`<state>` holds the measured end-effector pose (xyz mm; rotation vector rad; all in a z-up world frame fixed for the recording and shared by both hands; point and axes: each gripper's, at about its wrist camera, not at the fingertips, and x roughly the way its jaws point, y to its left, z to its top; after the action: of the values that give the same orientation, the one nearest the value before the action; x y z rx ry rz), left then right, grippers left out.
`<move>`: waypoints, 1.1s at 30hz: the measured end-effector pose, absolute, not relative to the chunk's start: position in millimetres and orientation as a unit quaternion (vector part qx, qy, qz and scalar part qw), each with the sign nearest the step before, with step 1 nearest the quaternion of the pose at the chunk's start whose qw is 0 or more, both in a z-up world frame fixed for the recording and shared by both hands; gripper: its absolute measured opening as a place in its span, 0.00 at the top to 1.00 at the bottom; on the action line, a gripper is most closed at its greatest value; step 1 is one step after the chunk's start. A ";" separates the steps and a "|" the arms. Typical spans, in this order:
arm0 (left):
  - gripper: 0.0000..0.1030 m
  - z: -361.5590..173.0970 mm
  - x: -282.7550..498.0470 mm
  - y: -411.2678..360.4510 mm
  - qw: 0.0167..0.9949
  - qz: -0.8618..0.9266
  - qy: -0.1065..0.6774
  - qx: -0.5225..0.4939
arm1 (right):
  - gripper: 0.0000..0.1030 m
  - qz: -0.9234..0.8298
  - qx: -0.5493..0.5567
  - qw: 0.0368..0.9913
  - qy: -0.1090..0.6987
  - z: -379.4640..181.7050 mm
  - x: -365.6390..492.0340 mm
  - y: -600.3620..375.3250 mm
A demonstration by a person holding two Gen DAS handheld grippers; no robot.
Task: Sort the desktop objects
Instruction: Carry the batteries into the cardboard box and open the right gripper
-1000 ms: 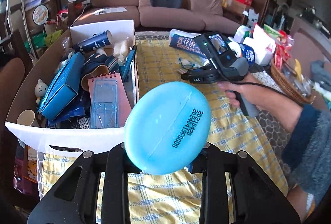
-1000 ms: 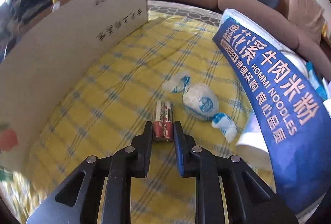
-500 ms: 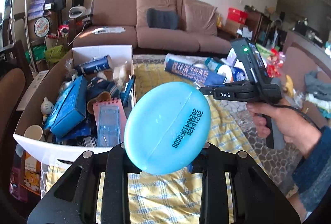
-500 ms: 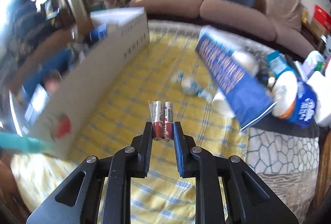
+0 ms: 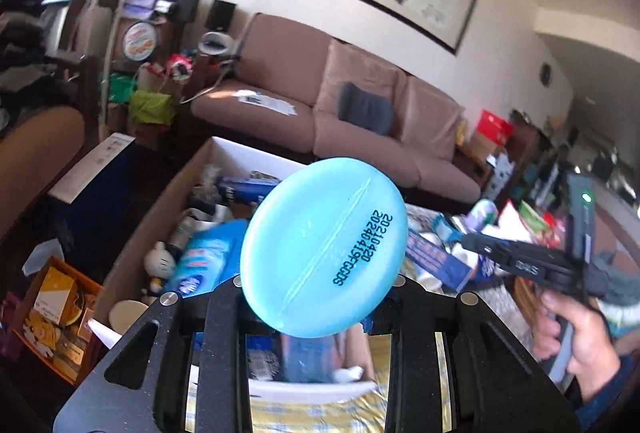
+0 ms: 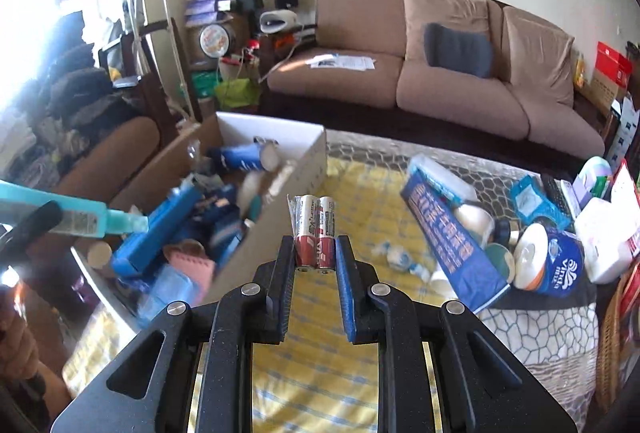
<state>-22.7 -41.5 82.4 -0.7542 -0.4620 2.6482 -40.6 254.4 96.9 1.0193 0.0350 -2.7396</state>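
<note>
My left gripper [image 5: 320, 297] pinches a flat light-blue oval case [image 5: 324, 247] by its lower edge; the case stands tilted right before the lens and hides most of what lies straight ahead. My right gripper [image 6: 314, 259] is pressed onto a shrink-wrapped pair of batteries [image 6: 314, 233], which stick out upright past the fingertips.

Below both pairs of jaws lies the yellow checked tablecloth [image 6: 360, 201], bare just ahead of my right jaws, giving open room there. To the left of the right jaws rises the white wall of the cardboard box [image 6: 304, 149], its near rim blurred; inside it a blue packet [image 5: 208, 261], a blue tube [image 6: 240, 157] and a small white cat figure [image 5: 158, 265] crowd together. Right of the right jaws, a candy [image 6: 396, 257] sits near a long blue noodle pack [image 6: 452, 237], with a tissue roll [image 6: 560, 265] beyond. The table's far edge meets a brown sofa [image 6: 440, 73]. At the right border of the left view my right hand [image 5: 576, 337] is partly cut off.
</note>
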 end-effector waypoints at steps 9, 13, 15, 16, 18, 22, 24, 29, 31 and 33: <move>0.74 65.5 -55.2 -99.2 0.146 0.919 -0.232 -0.282 | 0.82 -0.928 0.338 0.154 -0.038 113.2 -51.0 218.7; 0.74 62.0 -61.5 -107.8 0.129 0.921 -0.238 -0.280 | 0.82 -0.920 0.345 0.179 -0.047 111.8 -53.0 195.4; 0.74 60.7 -63.3 -110.7 0.118 0.923 -0.235 -0.281 | 0.82 -0.917 0.348 0.191 -0.045 110.9 -53.6 181.2; 0.74 60.5 -61.3 -111.9 0.109 0.925 -0.229 -0.282 | 0.82 -0.916 0.348 0.195 -0.043 110.1 -53.5 176.1; 0.74 60.4 -61.7 -108.5 0.074 0.933 -0.202 -0.289 | 0.82 -0.912 0.352 0.206 -0.040 106.5 -54.1 164.3; 0.74 55.8 -54.6 -104.1 0.020 0.941 -0.169 -0.292 | 0.82 -0.900 0.375 0.224 -0.013 92.1 -55.5 143.2; 0.74 51.1 -59.5 -103.9 0.028 0.934 -0.178 -0.307 | 0.82 -0.894 0.389 0.224 0.004 82.6 -56.5 136.6; 0.74 37.1 -70.0 -102.4 0.027 0.918 -0.187 -0.349 | 0.82 -0.887 0.404 0.224 0.003 72.2 -58.3 134.5; 0.74 32.4 -72.9 -97.0 0.031 0.911 -0.185 -0.367 | 0.82 -0.885 0.408 0.224 0.004 69.9 -57.7 134.6; 0.74 24.4 -73.2 -93.6 0.041 0.903 -0.185 -0.385 | 0.82 -0.881 0.414 0.228 0.008 67.4 -57.1 132.5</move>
<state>-73.2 -93.6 24.4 -1.1807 -0.5674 2.7658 -57.1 132.5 67.4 1.1392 0.0215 -2.4271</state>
